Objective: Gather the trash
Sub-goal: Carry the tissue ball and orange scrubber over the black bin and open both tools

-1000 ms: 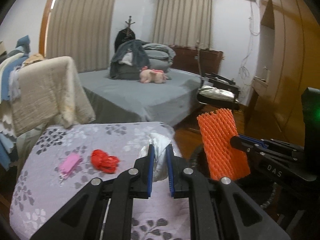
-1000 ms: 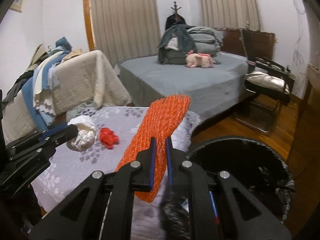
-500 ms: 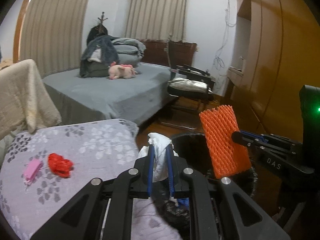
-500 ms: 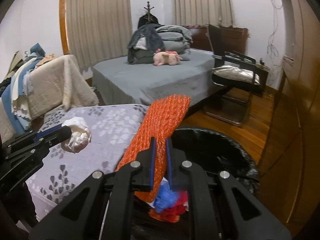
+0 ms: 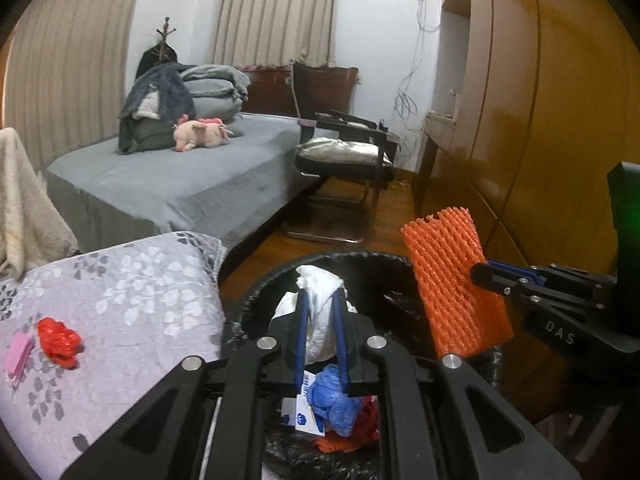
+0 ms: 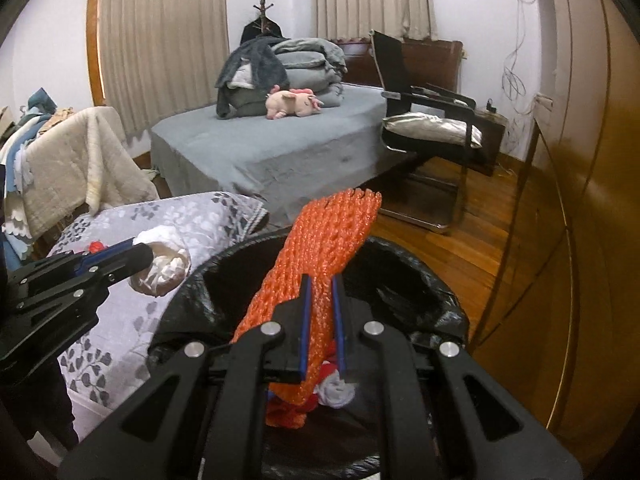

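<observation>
While both loads hang over the bin | left gripper fingers clamp white tissue wad | right gripper fingers clamp orange foam net | left on desk: red scrap, pink item

left gripper: clamped on white crumpled tissue above black-lined bin | right gripper: holding orange foam net over the bin | cloth-covered table: red scrap, pink item
</observation>
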A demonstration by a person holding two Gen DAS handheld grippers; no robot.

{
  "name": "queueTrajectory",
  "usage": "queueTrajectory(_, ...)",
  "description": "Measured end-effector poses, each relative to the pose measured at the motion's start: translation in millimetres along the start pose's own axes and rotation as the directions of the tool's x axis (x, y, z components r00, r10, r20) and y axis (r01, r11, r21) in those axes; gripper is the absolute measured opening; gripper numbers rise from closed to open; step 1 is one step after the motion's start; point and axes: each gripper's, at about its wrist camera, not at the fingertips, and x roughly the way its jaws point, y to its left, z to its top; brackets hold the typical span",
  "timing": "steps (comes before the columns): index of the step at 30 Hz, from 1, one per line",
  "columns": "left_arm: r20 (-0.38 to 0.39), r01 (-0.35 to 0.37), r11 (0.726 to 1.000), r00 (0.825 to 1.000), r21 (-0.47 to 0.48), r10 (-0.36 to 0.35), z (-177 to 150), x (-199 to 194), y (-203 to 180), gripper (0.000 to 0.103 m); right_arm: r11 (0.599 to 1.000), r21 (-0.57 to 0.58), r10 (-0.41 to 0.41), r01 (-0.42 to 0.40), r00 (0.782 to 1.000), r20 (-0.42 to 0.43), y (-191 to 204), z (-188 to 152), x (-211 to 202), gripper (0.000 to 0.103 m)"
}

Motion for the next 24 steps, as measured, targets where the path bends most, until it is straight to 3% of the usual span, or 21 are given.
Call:
queueTrajectory(16, -0.081, 0.044, 0.999, 0.996, 0.021, -0.043, -14, 54, -13, 0.013, 0.998, 0.025, -0.049, 0.051, 0.996, -0.074, -22, -24, 30, 0.009)
queueTrajectory(18, -0.086, 0.046, 0.999, 0.995, 0.018, -0.044, -14, 56, -14, 0.013, 0.998, 0.029, -0.051, 0.054, 0.996, -0.077, -24, -24, 32, 0.013)
queueTrajectory(20, -0.087, 0.045, 0.999, 0.995, 0.013, -0.044, -15, 59, -13, 0.022, 0.998, 0.032, -0.057, 0.059, 0.995, -0.078, -23, -23, 33, 0.015)
queueTrajectory(21, -0.089, 0.048, 0.999, 0.995, 0.009, -0.047, -15, 59, -13, 0.028, 0.997, 0.031, -0.061, 0.064, 0.995, -0.081, -23, -23, 34, 0.021)
queueTrajectory(22, -0.088, 0.046, 0.999, 0.995, 0.005, -0.046, -14, 60, -11, 0.041, 0.997, 0.030, -0.067, 0.069, 0.995, -0.080, -23, -23, 34, 0.024)
queueTrajectory(24, -0.079, 0.042, 0.999, 0.996, -0.004, -0.042, -15, 57, -7, 0.047, 0.997, 0.034, -0.072, 0.075, 0.994, -0.077, -24, -23, 34, 0.035)
